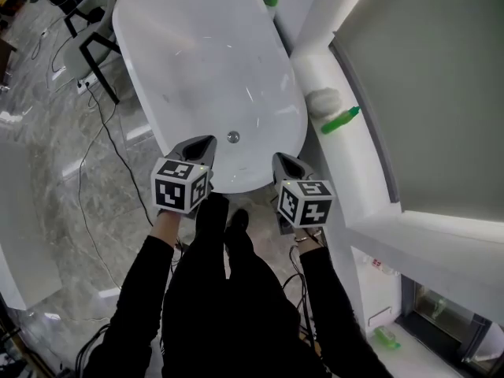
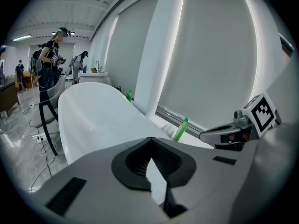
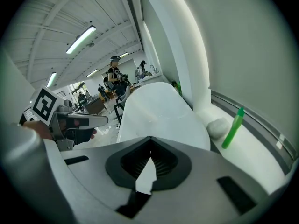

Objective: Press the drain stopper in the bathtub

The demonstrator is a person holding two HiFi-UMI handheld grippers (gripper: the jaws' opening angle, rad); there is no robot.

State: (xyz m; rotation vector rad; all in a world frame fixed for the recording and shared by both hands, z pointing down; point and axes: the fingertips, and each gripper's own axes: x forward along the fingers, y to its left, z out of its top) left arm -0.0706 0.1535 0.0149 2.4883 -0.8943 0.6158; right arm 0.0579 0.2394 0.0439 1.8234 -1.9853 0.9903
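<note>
drain stopper (image 1: 233,137) tiny, detail unclear

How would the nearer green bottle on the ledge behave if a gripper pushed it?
The green bottle is tall, slim and seems to stand upright, so a high push would probably tip it. It looks like plastic, so likely light. The ledge looks smooth, so a low push may slide it.

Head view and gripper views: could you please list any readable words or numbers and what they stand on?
None can be read.
Marker cubes on left gripper and right gripper: black-and-white patterns, no letters.
Green plastic bottle: no legible label.
Red-and-white sticker, lower right: too small.
</note>
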